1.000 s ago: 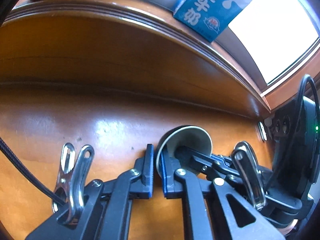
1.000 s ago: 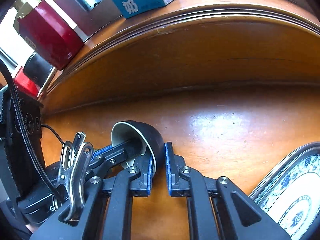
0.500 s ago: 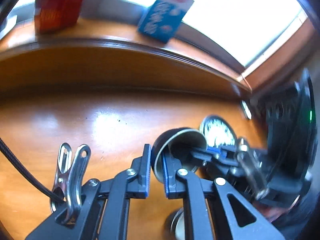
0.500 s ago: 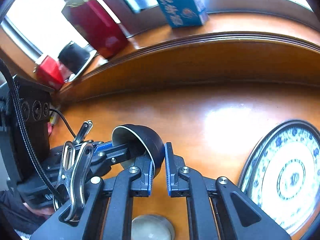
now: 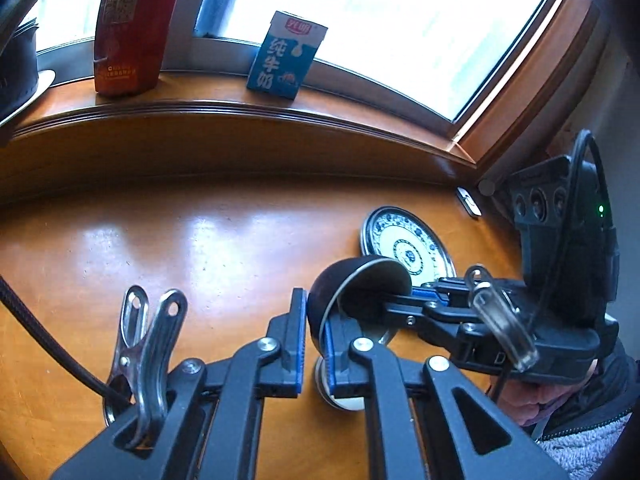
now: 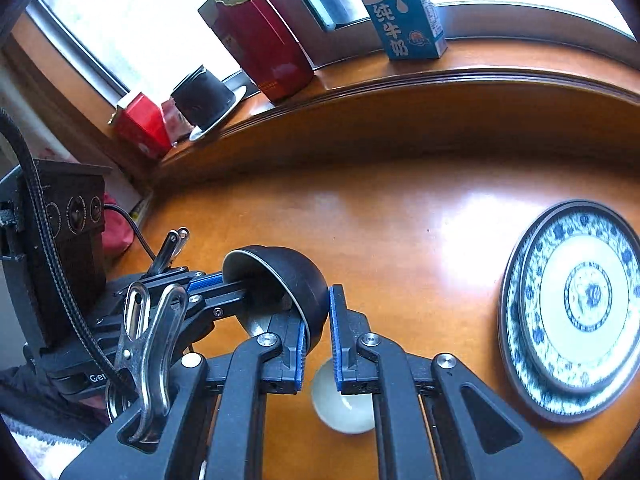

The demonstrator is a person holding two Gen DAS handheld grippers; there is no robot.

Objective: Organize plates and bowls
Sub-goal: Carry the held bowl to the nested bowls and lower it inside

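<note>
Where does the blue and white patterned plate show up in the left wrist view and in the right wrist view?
Left wrist: patterned plate right of centre on the table, beyond the black bowl.
Right wrist: patterned plate at the right edge, mid-height.
Shared landmark: blue milk carton on the windowsill.

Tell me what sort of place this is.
Most likely a home dining or kitchen corner: a glossy wooden table set against a window sill that holds a milk carton and a red box, with a blue-and-white plate on the table.
</note>
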